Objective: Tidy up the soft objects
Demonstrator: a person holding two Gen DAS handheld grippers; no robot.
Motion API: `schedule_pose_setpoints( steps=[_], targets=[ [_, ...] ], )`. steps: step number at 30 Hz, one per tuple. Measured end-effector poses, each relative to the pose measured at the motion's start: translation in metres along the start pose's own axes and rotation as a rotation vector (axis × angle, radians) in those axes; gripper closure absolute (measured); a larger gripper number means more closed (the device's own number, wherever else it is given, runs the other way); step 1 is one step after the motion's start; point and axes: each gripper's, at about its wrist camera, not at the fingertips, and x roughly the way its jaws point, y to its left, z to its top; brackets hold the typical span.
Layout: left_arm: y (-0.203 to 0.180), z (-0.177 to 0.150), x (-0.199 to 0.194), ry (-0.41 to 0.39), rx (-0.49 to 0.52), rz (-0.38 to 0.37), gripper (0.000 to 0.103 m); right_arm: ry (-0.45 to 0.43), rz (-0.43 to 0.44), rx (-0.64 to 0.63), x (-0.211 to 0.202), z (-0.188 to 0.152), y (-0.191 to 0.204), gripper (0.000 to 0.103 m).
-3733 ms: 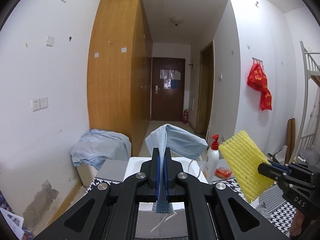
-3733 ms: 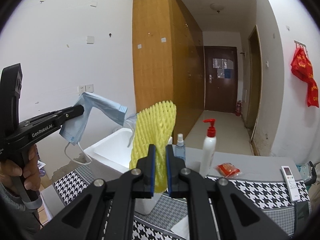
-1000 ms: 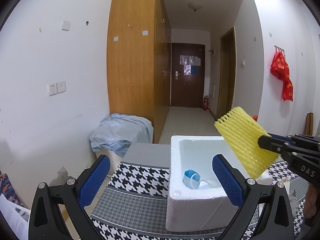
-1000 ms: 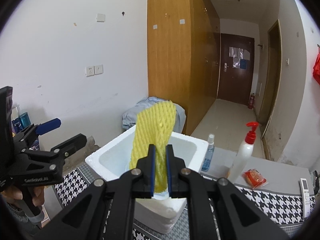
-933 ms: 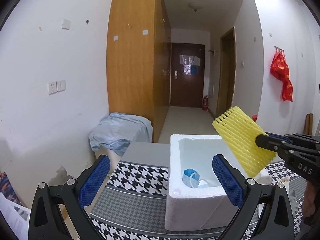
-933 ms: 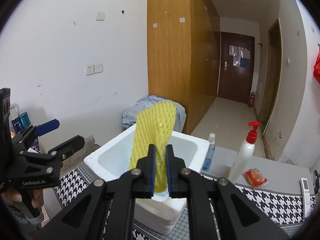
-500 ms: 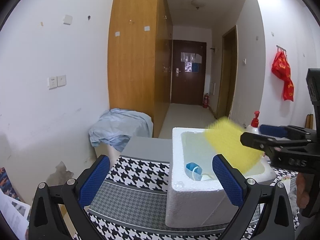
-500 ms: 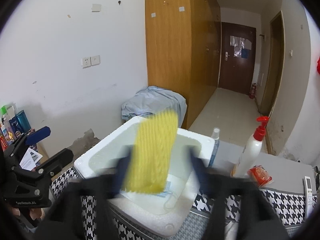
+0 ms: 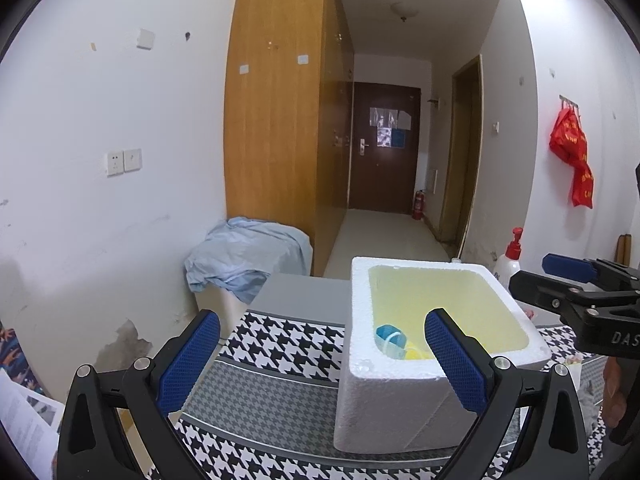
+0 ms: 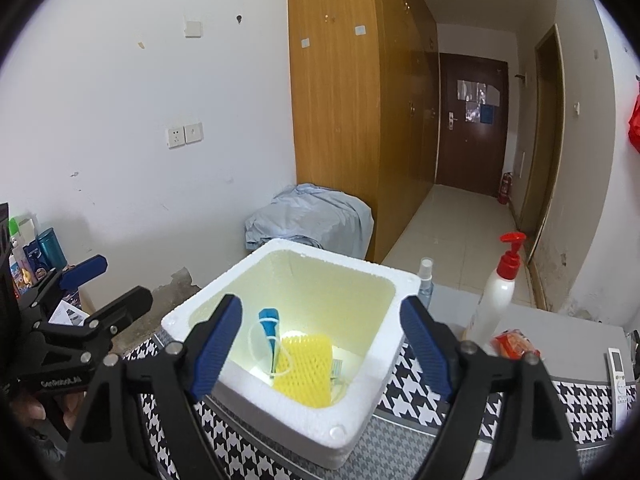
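A white foam box [image 10: 352, 412] is sitting on a bench [image 10: 400, 452] covered in a black-and-white houndstooth cloth, and everything here is placed relative to that box. The step in hand appears to be the drop: the right tongs [image 10: 324, 344] are hanging just above the box's near rim with jaws that have just been opening, now spread wide with nothing between them. The left tongs [image 9: 320, 364] are hovering to the box's left, also spread wide and gripping nothing. Both soft things look stowed, so the next move is probably lifting both tongs away from the box and looking for any soft item left outside it. Inside the box, on its floor, a yellow foam fruit net [image 10: 306, 368] is lying loosely, ribbed and springy-looking. Touching its left edge, a blue face mask [image 10: 269, 326] is lying crumpled, its white ear loops trailing.
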Motion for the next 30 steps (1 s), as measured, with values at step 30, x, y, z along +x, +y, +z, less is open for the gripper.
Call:
schedule_pose_setpoints(
  steps=[30],
  targets=[
    [-0.051, 0.003, -0.08, -0.11, 0.047, -0.039, 0.001, -0.134, -0.063, 0.016, -0.089, -0.021, -0.008, 0.001]
  ],
)
